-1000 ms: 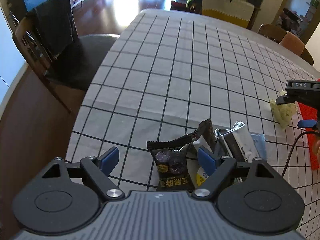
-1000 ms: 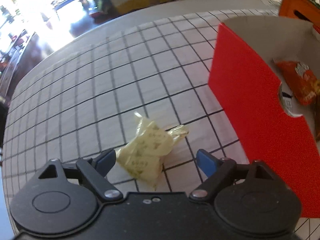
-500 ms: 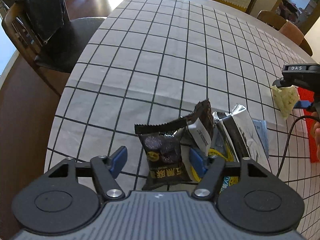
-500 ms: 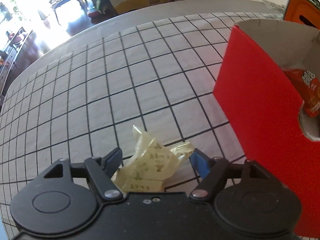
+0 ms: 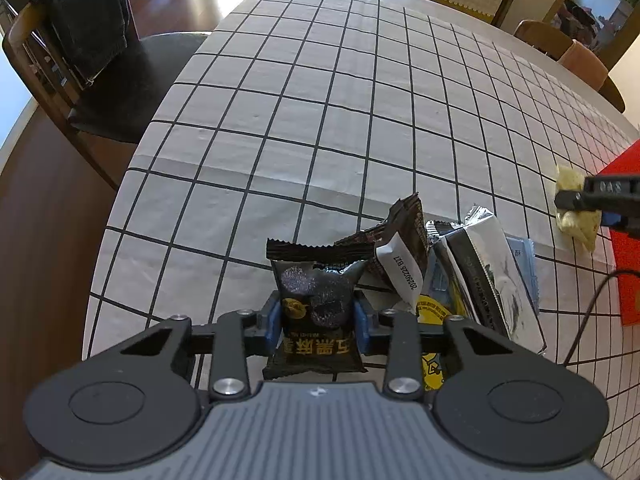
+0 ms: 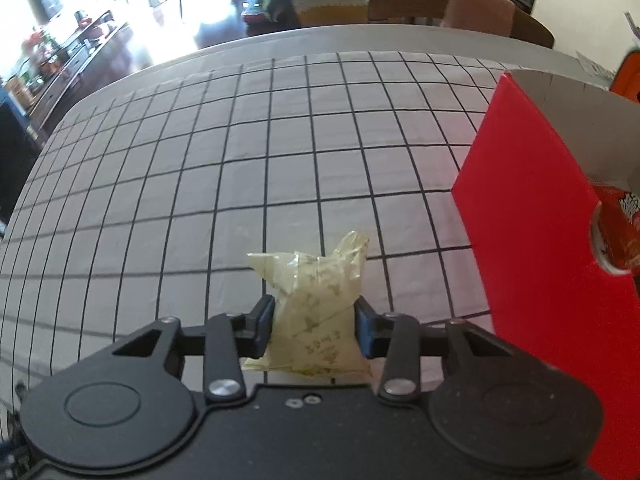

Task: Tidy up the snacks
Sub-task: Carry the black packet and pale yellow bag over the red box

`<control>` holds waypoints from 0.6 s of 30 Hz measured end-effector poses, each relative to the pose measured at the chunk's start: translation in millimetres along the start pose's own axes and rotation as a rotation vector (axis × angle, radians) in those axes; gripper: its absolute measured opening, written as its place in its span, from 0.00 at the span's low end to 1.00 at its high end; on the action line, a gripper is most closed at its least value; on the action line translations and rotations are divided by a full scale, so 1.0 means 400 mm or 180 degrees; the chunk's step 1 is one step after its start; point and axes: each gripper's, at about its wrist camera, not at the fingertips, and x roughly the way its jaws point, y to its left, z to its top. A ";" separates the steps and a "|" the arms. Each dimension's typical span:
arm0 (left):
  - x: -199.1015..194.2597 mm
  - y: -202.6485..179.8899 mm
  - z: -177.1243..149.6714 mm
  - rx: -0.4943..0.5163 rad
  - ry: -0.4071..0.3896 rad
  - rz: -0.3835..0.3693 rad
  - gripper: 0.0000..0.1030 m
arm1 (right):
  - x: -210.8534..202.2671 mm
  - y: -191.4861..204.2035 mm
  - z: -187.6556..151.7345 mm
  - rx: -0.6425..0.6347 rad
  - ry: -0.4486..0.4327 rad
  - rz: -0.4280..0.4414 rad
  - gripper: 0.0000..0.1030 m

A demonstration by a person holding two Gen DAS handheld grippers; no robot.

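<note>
My left gripper (image 5: 316,322) is closing on a black snack packet (image 5: 316,280) with gold lettering, and its blue pads press on both sides of it. Beside it on the checked tablecloth (image 5: 320,120) lie another black packet (image 5: 404,240), a silver packet (image 5: 488,272) and a pale blue one (image 5: 520,256). In the right wrist view my right gripper (image 6: 314,326) is closing on a pale yellow packet (image 6: 316,280), pads against its sides. A red box (image 6: 532,220) stands to its right with an orange-red snack bag (image 6: 624,232) inside. The left wrist view shows that gripper (image 5: 576,200) at the far right.
A dark wooden chair (image 5: 100,60) with a garment over its back stands past the table's left edge. More chairs (image 6: 440,4) stand at the far side. A black cable (image 5: 592,308) trails over the cloth by the red box (image 5: 628,272).
Both grippers went from wide open to closed on their packets. The left came down over the black packet; the right moved forward over the yellow packet and rolled a little.
</note>
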 end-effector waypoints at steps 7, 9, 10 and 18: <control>-0.004 0.017 -0.007 -0.0116 0.0011 -0.0021 0.32 | -0.059 -0.022 -0.047 -0.0097 -0.0036 0.0227 0.35; -0.010 0.019 -0.010 -0.0138 0.0010 -0.0021 0.31 | -0.079 -0.035 -0.049 -0.0126 -0.0051 0.0313 0.35; -0.015 0.020 -0.013 -0.0139 -0.0001 -0.0019 0.31 | -0.091 -0.036 -0.051 -0.0169 -0.0057 0.0333 0.35; -0.082 0.011 -0.028 -0.0197 -0.0092 -0.0041 0.31 | -0.207 -0.048 -0.070 -0.0467 -0.0205 0.0572 0.35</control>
